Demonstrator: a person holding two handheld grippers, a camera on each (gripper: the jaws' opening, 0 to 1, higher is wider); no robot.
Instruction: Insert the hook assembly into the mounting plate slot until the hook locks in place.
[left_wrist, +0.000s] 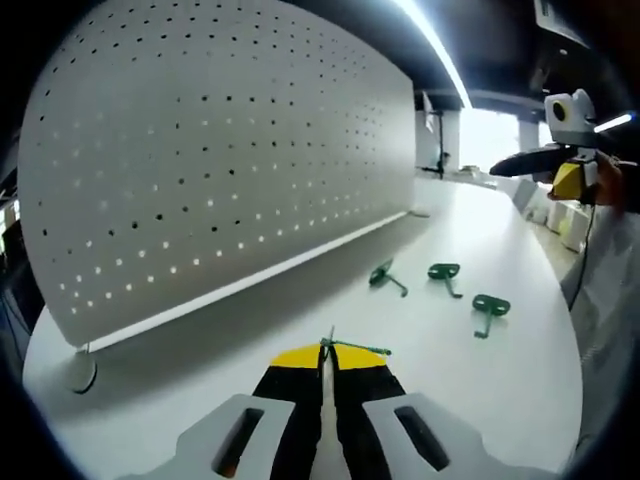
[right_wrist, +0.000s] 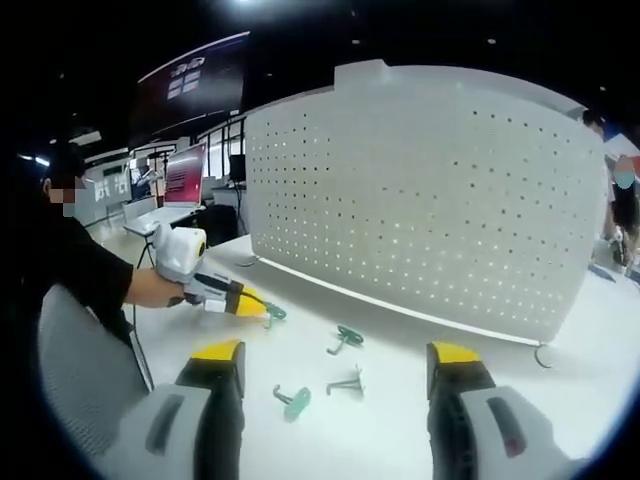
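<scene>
**Three loose hooks on the table, one in the left jaws**

Three green hooks lie free on the white table in front of the pegboard panel: nearest hook, middle hook, far hook. The left gripper is clamped shut on a fourth hook, held just above the tabletop, well short of the panel. The right gripper stands with jaws wide apart, empty, over the loose hooks. The panel's round foot rests on the table.
</scene>
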